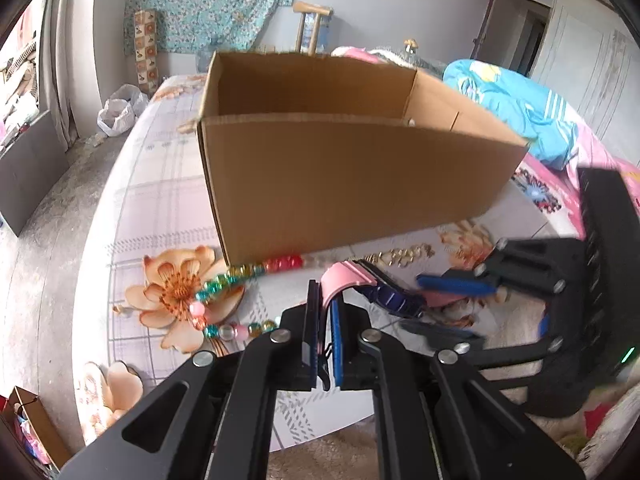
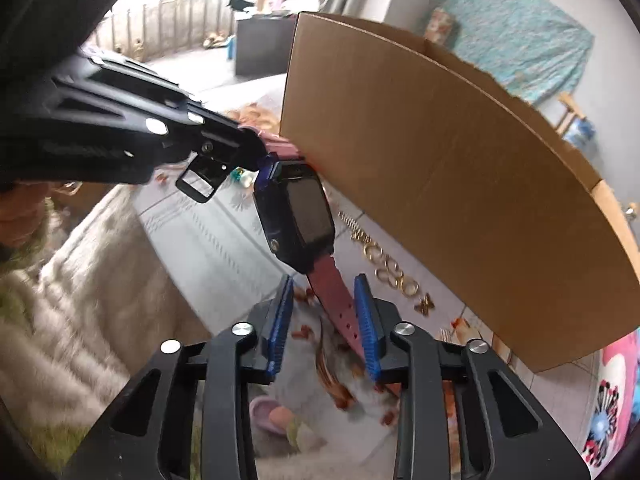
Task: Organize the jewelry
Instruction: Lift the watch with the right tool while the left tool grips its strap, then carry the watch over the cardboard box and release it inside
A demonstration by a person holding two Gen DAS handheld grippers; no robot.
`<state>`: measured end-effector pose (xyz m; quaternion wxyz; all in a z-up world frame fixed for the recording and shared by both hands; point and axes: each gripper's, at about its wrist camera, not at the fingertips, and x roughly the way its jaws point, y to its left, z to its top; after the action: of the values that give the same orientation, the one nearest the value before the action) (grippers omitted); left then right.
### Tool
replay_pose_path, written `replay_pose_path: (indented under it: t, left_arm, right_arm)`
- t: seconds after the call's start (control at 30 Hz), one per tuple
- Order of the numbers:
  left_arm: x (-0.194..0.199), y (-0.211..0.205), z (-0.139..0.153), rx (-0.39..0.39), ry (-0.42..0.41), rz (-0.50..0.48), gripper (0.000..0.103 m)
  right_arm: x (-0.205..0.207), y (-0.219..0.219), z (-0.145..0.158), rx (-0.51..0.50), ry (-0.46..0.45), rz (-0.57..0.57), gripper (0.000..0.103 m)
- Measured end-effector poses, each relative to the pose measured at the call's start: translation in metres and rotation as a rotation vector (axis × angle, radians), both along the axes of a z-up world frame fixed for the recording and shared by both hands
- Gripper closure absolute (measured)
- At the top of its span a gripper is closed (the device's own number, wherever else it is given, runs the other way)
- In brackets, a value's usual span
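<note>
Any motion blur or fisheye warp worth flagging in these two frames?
Left wrist view: right gripper smeared by motion, cardboard box edges soft and bowed. Right wrist view: watch fairly sharp, blanket streaked, box wall curved by the lens.

1. Left tongs (image 1: 326,320): black angular linkage arms, round silver screw heads, blue ribbed pads.
2. Right tongs (image 2: 324,320): same black frame, silver screws, blue ridged pads (image 2: 280,320).

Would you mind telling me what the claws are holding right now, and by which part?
The left claw pinches the watch by one pink strap end. The right claw straddles the other strap, one pad touching it, not yet clamped.
</note>
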<state>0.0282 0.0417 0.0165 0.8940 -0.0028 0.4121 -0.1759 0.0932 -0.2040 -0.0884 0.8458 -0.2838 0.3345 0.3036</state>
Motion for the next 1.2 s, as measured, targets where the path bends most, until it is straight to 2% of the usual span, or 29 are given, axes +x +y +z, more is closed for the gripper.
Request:
replay_pose_path:
  t: [0.03, 0.17, 0.27, 0.37, 0.57, 0.73, 0.83, 0.9, 0.97, 1.03, 1.13, 1.2]
  left_arm:
    - [-0.002, 0.0, 0.002, 0.004, -0.008, 0.004, 0.098]
    - [-0.008, 0.001, 0.015, 0.014, -0.036, 0.014, 0.098]
    - [-0.012, -0.002, 0.024, 0.041, -0.06, 0.019, 0.098]
    - [-0.019, 0.0, 0.041, 0.053, -0.099, 0.022, 0.098]
    - [-0.031, -0.007, 0.093, 0.078, -0.257, 0.014, 0.098]
    - [-0.018, -0.014, 0.142, 0.075, -0.373, -0.011, 0.098]
    - [0.009, -0.02, 0.161, 0.079, -0.371, -0.035, 0.098]
    - [0.034, -0.026, 0.161, 0.103, -0.319, -0.042, 0.098]
    - [0.072, -0.027, 0.151, 0.108, -0.202, -0.054, 0.098]
    - [0.116, -0.028, 0.131, 0.103, -0.05, -0.069, 0.098]
    - [0.167, -0.032, 0.095, 0.158, 0.118, -0.067, 0.098]
    - [0.192, -0.035, 0.072, 0.191, 0.216, -0.074, 0.098]
  right_arm:
    - [-0.003, -0.001, -0.001, -0.006, -0.031, -0.014, 0.086]
    - [-0.008, -0.007, 0.001, 0.035, -0.102, -0.086, 0.097]
    - [-0.011, -0.012, 0.007, 0.086, -0.143, -0.131, 0.102]
    - [-0.018, -0.02, 0.025, 0.141, -0.193, -0.152, 0.102]
    - [-0.019, -0.034, 0.08, 0.27, -0.315, -0.177, 0.102]
    - [0.013, -0.036, 0.131, 0.397, -0.302, -0.153, 0.102]
    - [0.052, -0.044, 0.157, 0.441, -0.196, -0.118, 0.102]
    - [0.088, -0.052, 0.163, 0.43, -0.062, -0.105, 0.102]
    - [0.135, -0.051, 0.16, 0.376, 0.078, -0.123, 0.102]
    - [0.168, -0.048, 0.146, 0.308, 0.214, -0.137, 0.102]
    - [0.22, -0.031, 0.111, 0.164, 0.411, -0.155, 0.102]
    - [0.238, -0.019, 0.089, 0.081, 0.469, -0.162, 0.102]
